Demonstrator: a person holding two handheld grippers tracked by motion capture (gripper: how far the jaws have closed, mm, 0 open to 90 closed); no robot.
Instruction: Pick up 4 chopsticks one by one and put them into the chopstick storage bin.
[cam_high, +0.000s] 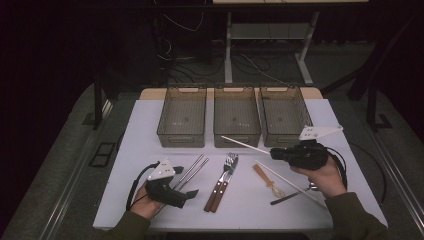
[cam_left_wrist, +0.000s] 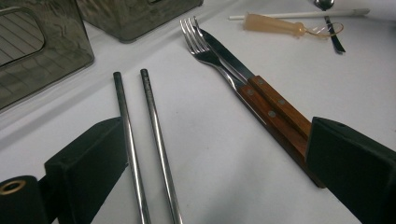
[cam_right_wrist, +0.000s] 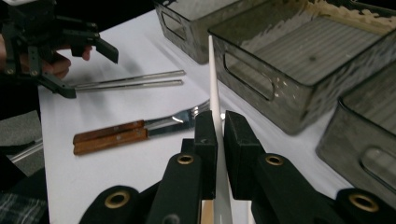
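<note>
The right gripper (cam_right_wrist: 219, 135) pinches a white chopstick (cam_right_wrist: 213, 79), held above the table (cam_high: 150, 115) before the three bins (cam_high: 236, 117). The high view shows its twin (cam_high: 290, 182) lying near the right edge. The left gripper (cam_left_wrist: 205, 154) stands spread over the metal chopsticks (cam_left_wrist: 154, 135) near the front-left corner. No writing is legible.

Three smoky see-through bins (cam_high: 181, 117) (cam_high: 236, 117) (cam_high: 284, 115) sit side by side along the far edge of the white table (cam_high: 150, 115). Nearer, two metal chopsticks (cam_high: 192, 170) lie parallel, then a wood-handled fork and knife (cam_high: 222, 182) touching, plus a translucent amber spoon (cam_high: 267, 180).
</note>
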